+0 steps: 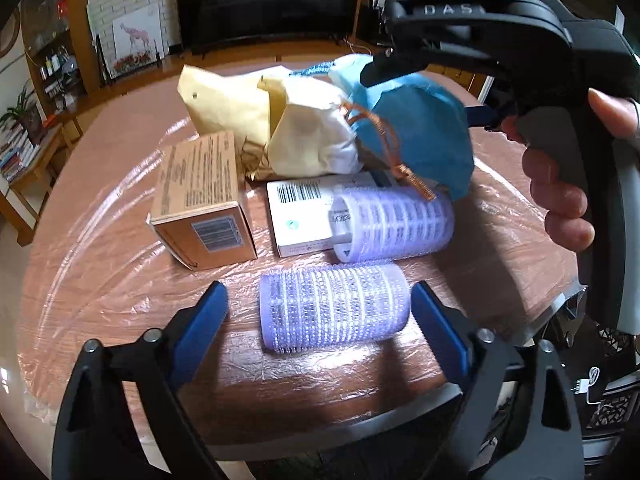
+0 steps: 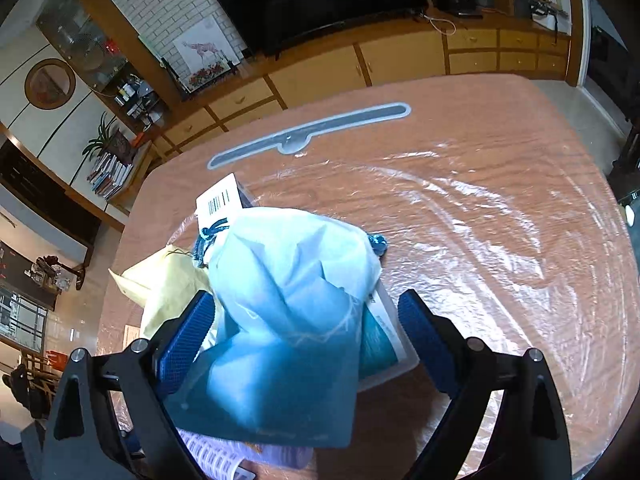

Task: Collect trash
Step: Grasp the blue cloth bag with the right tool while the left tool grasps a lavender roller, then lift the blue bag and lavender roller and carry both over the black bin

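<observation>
1. We held the left gripper point(image 1: 320, 312) low over the table point(image 1: 120, 280), its fingers point(image 1: 202, 320) spread wide on either side of a purple roller point(image 1: 334, 312) that lay on its side – neither pad touched it.
2. Behind it a second roller point(image 1: 394, 226) rested against a white box point(image 1: 296, 216), with a brown box point(image 1: 200, 200) just to the left.
3. Farther back sat a cream bag point(image 1: 316, 136) and a yellow envelope point(image 1: 224, 108).
4. The right gripper point(image 2: 308, 340) hung over the pile with a blue bag point(image 2: 288, 320) between its fingers point(image 2: 186, 340). They stood apart – the left pad lay against the bag, the right one clear of it.
5. Clear film point(image 2: 480, 220) covered the table.
</observation>
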